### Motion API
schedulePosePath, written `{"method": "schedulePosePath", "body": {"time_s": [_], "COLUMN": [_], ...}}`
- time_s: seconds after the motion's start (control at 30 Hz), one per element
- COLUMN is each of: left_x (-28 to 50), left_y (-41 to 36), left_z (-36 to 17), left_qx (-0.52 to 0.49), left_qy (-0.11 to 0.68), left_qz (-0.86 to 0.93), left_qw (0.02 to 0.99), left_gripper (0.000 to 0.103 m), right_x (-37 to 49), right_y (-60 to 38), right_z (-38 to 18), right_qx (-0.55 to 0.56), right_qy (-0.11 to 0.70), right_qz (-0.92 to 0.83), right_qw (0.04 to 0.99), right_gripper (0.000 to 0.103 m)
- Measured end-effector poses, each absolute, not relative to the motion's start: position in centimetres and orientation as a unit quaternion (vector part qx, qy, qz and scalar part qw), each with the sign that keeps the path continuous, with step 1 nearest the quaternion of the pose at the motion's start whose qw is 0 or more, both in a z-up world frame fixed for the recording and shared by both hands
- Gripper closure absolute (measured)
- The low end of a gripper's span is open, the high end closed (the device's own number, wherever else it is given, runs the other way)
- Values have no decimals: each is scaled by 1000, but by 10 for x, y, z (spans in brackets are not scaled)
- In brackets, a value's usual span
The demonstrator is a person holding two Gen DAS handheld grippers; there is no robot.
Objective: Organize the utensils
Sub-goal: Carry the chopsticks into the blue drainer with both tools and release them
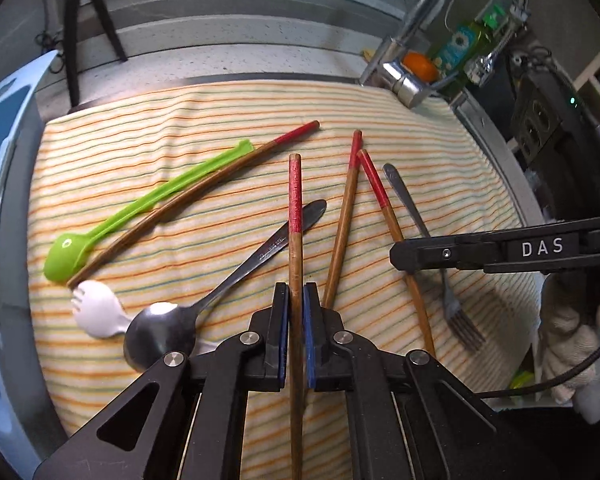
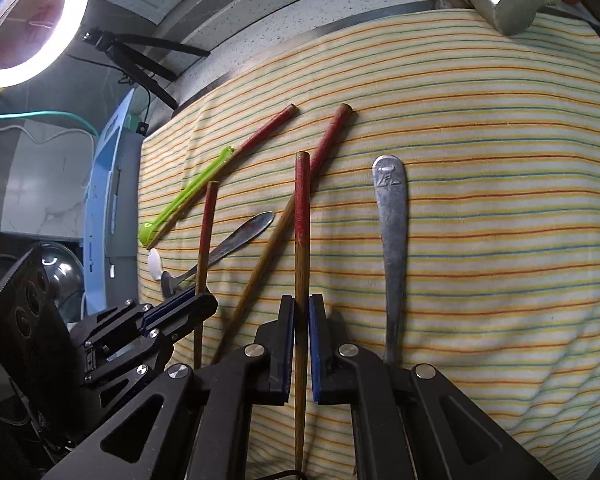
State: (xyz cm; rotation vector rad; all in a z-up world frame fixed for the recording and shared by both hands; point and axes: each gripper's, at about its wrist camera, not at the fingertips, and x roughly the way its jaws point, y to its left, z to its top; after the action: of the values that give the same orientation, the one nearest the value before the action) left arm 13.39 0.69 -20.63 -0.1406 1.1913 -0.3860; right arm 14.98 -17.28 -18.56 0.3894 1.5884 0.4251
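Utensils lie on a striped cloth (image 1: 148,152). My left gripper (image 1: 296,292) is shut on a red-tipped wooden chopstick (image 1: 295,208); it also shows in the right wrist view (image 2: 205,232). My right gripper (image 2: 301,304) is shut on another red-tipped chopstick (image 2: 301,216), which shows in the left wrist view (image 1: 380,192). Two more chopsticks (image 1: 220,184) (image 1: 346,208) lie on the cloth, with a green plastic spoon (image 1: 112,216), a white spork (image 1: 96,312), a metal spoon (image 1: 220,284) and a metal fork (image 1: 432,248).
A light blue plastic rack (image 1: 0,200) stands at the left edge. A chrome faucet (image 1: 404,76) rises at the back right, with an orange and a green bottle behind. A tripod and a ring light (image 2: 28,20) stand at the back.
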Motion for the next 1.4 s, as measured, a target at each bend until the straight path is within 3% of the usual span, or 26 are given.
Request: {"method": "schedulePosePath", "body": {"time_s": [0.5, 0.83, 1.4], "left_x": [116, 117, 151], "left_y": [71, 158, 241], "left_z": [-146, -126, -141], "left_qx": [-113, -136, -144], "left_qy": [486, 459, 462], "left_qz": [-121, -47, 5], "left_qw": [858, 877, 875], "left_gripper": [97, 97, 97], "right_x": [174, 202, 225], "right_y": [-105, -26, 105], "right_z": [-121, -96, -112], "right_qx": [154, 144, 104], "right_qy": [644, 615, 618], "right_qz": [271, 318, 342], "right_qw": [699, 707, 700], "right_gripper": [97, 97, 97]}}
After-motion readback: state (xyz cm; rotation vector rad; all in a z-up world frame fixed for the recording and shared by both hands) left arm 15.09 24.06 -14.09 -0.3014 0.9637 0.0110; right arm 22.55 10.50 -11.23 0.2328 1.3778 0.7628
